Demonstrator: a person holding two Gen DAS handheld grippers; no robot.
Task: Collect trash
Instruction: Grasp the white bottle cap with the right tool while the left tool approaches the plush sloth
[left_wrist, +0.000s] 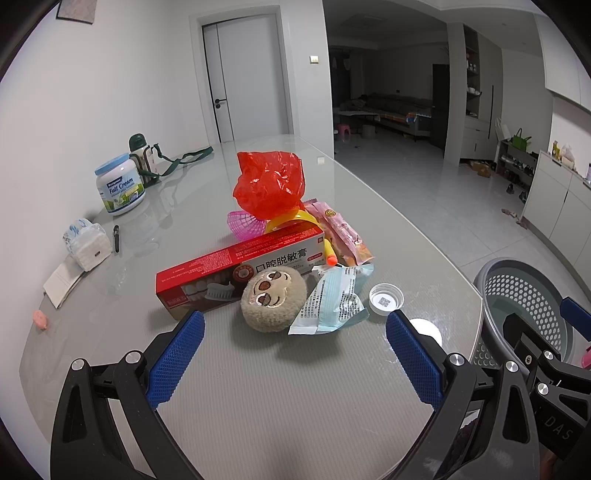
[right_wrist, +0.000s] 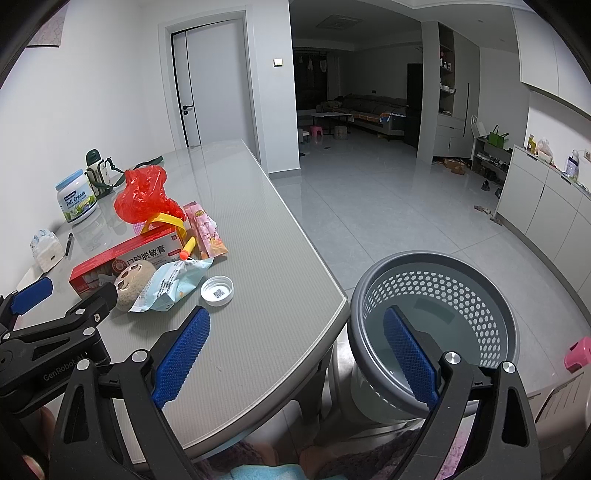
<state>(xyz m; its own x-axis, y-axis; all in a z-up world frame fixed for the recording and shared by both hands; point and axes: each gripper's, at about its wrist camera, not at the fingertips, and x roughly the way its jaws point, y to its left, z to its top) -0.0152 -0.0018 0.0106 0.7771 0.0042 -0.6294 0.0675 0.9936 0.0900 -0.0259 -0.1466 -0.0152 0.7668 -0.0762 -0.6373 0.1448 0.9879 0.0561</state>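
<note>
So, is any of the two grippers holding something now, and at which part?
Nothing is held. The left gripper is open above the table, short of the trash pile, and the right gripper is open with only air between its fingers, near the basket.

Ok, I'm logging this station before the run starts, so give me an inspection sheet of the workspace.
Surface: grey table, glossy.
Job's things: red plastic bag, toothpaste box, pale blue wrapper, pink packet, white cap; grey perforated bin beside the table.
Clutter: plush ball, milk powder tub, flask, tissue pack, pen.
Grippers: left gripper and right gripper, jaws wide open, holding nothing.
Cables: nothing seen.
Surroundings: closed door, dark living room.
</note>
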